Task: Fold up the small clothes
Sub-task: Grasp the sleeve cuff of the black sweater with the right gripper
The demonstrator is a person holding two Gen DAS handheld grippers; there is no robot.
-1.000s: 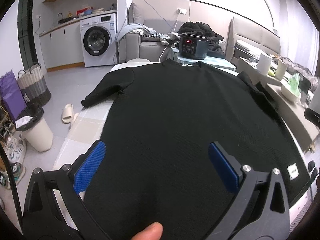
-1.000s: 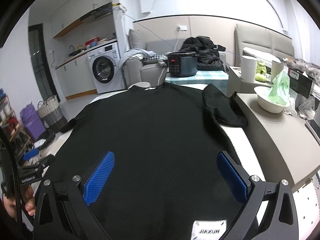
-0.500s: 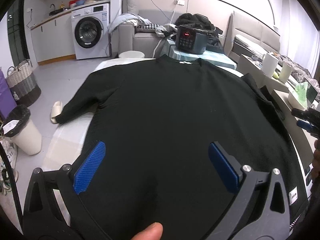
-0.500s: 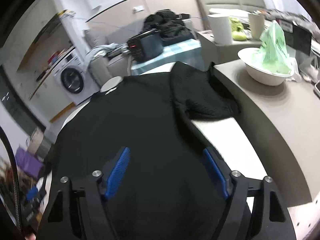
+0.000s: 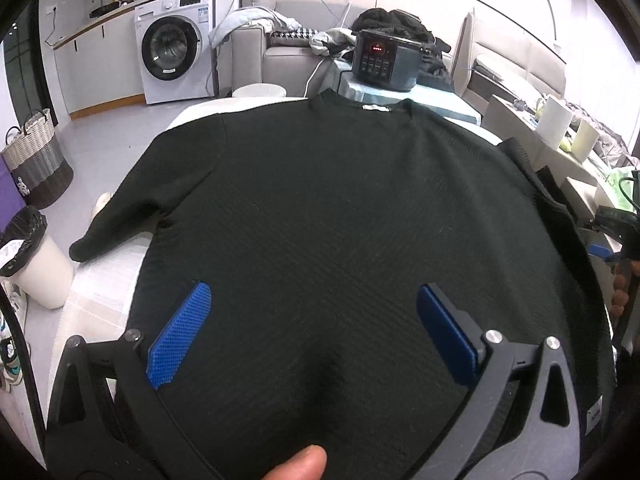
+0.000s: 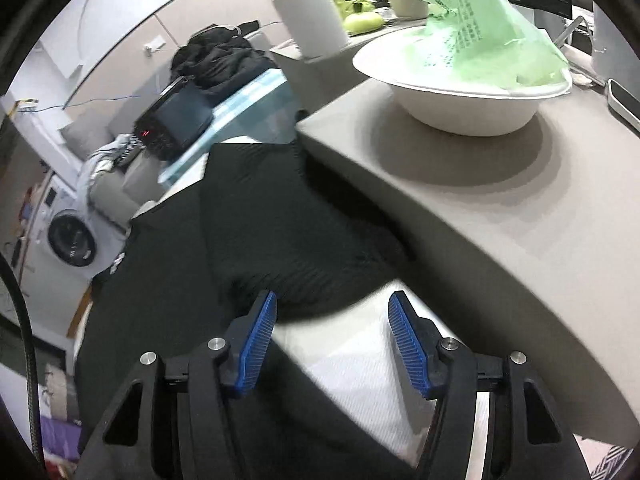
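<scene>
A black knit sweater (image 5: pixel 340 220) lies spread flat on the white table, collar at the far end. Its left sleeve (image 5: pixel 120 216) hangs off the table's left side. Its right sleeve (image 6: pixel 288 240) lies bunched against the grey counter. My left gripper (image 5: pixel 312 320) is open and empty above the sweater's lower middle. My right gripper (image 6: pixel 332 320) is open and empty, just short of the right sleeve's cuff edge, above bare table (image 6: pixel 360 380). It also shows at the right edge of the left wrist view (image 5: pixel 612 236).
A grey counter (image 6: pixel 500 220) borders the table on the right, with a white bowl (image 6: pixel 464 100) holding a green bag. A dark cooker (image 5: pixel 386 60) stands beyond the collar. A bin (image 5: pixel 28 264) and basket (image 5: pixel 36 164) stand on the floor at left.
My right gripper has swung right and forward from the hem to the right sleeve, and its jaws have narrowed. My left gripper has risen slightly over the sweater.
</scene>
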